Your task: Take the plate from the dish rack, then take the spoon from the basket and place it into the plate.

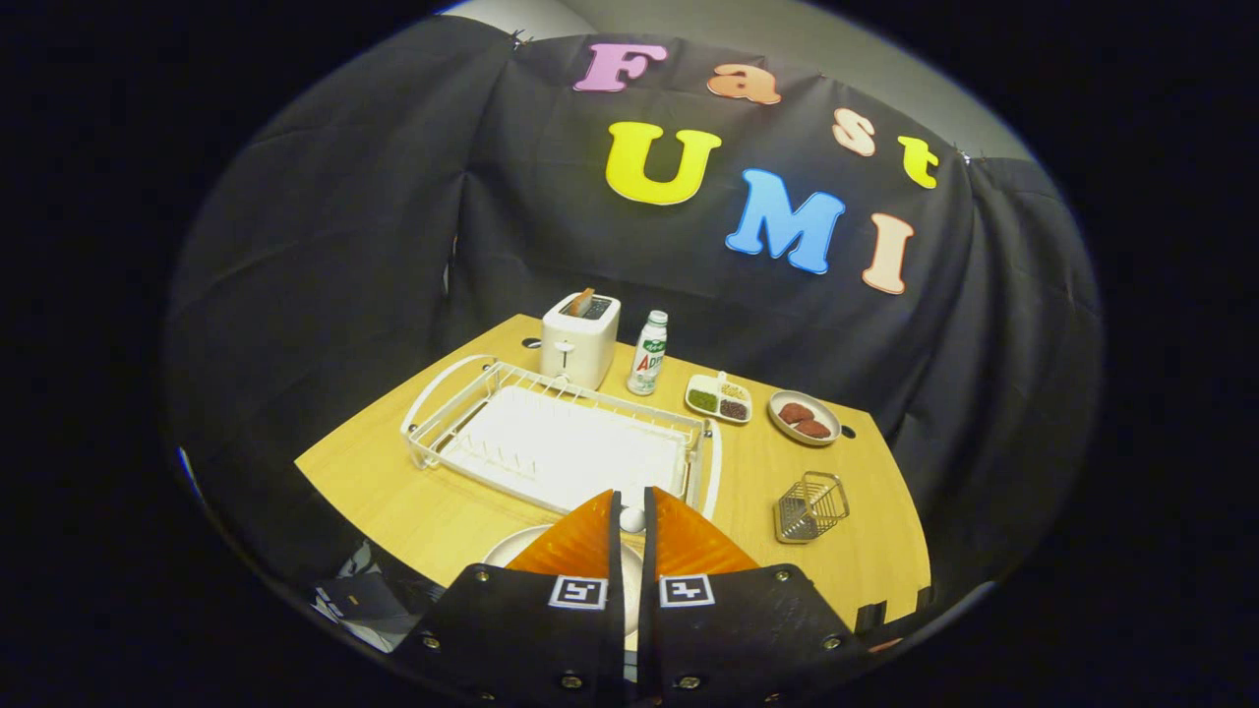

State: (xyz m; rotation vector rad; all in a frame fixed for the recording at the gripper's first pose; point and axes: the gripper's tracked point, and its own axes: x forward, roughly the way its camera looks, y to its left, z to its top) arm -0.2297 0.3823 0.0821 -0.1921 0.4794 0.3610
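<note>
- A wooden table (pixel 413 492) stands in a black-draped booth, seen from a camera riding on a hand-held gripper (pixel 632 516).
- The gripper's two fingers are drawn nearly together, with a small white object pinched between their tips; by the task it is judged to be the spoon (pixel 632 518), probably its bowl, though too little shows to be sure.
- A pale round plate (pixel 511 551) lies flat on the table directly under the fingers, mostly hidden by them. The spoon hangs just above it, so the step in hand appears to be setting the spoon down into the plate.
- Beyond the fingertips sits a white wire dish rack (pixel 551 433), with nothing standing in it, which fits the plate having been lifted out.
- A small wire basket (pixel 809 506) stands to the right of the fingers, apart from the plate, tilted and holding nothing visible.
- Farther back: a toaster (pixel 580 339), a bottle (pixel 648 352), a divided dish (pixel 719 397) and a saucer (pixel 804 417) of brown pieces.
</note>
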